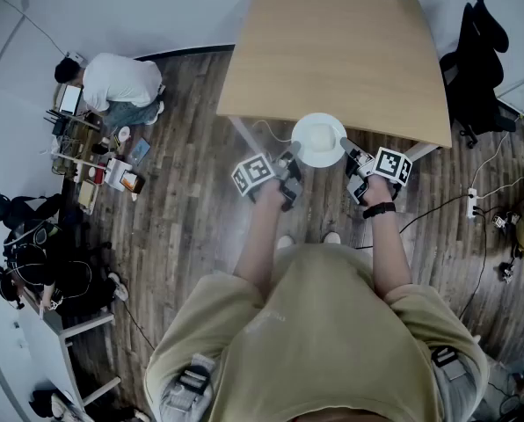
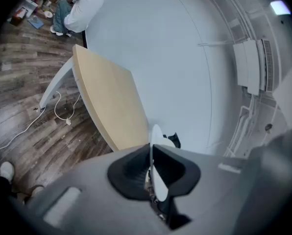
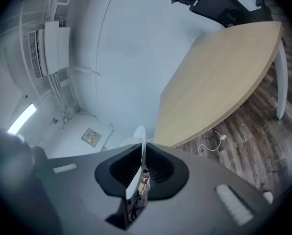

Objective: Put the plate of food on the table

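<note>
A white plate (image 1: pixel 319 139) with pale food on it hangs in the air at the near edge of the light wooden table (image 1: pixel 332 51). My left gripper (image 1: pixel 290 167) is shut on the plate's left rim and my right gripper (image 1: pixel 353 156) is shut on its right rim. In the left gripper view the plate's rim (image 2: pixel 156 165) stands edge-on between the black jaws, with the table (image 2: pixel 107 102) ahead to the left. In the right gripper view the rim (image 3: pixel 138 168) is pinched the same way, and the table (image 3: pixel 219 82) spreads ahead to the right.
A person in a white shirt (image 1: pixel 117 82) crouches on the wooden floor at the left, beside boxes and clutter (image 1: pixel 104 170). A black office chair (image 1: pixel 477 60) stands right of the table. Cables and a power strip (image 1: pixel 473 202) lie on the floor at the right.
</note>
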Tool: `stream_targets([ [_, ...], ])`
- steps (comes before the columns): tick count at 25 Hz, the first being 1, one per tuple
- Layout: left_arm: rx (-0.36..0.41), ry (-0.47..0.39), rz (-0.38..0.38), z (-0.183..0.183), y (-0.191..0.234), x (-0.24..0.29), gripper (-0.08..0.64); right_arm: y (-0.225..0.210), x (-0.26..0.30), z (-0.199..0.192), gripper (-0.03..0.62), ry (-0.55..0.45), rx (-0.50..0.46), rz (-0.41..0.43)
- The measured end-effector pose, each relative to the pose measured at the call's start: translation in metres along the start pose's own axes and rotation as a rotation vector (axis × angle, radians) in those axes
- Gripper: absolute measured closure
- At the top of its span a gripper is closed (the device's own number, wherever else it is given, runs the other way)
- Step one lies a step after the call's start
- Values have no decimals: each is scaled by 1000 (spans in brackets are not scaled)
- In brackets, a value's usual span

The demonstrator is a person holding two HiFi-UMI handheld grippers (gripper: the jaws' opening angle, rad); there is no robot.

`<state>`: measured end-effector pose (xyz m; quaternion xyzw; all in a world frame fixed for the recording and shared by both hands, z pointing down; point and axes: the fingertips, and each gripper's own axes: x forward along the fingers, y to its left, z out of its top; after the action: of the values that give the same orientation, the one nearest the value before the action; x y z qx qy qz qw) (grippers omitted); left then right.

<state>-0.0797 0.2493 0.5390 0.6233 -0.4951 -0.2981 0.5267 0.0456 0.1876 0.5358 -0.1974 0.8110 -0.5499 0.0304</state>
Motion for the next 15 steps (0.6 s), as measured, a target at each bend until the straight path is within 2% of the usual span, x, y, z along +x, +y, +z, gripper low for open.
stream_targets([
  [5, -19, -43, 7, -8, -2, 6, 541, 2, -5, 10, 560, 51, -40, 18],
  [10, -25, -79, -28, 1, -4, -6, 541, 14, 0, 3, 560, 26, -48, 6],
  [15, -8, -99, -42, -62, -30, 72, 541, -32, -62, 72, 558, 12, -100, 14],
])
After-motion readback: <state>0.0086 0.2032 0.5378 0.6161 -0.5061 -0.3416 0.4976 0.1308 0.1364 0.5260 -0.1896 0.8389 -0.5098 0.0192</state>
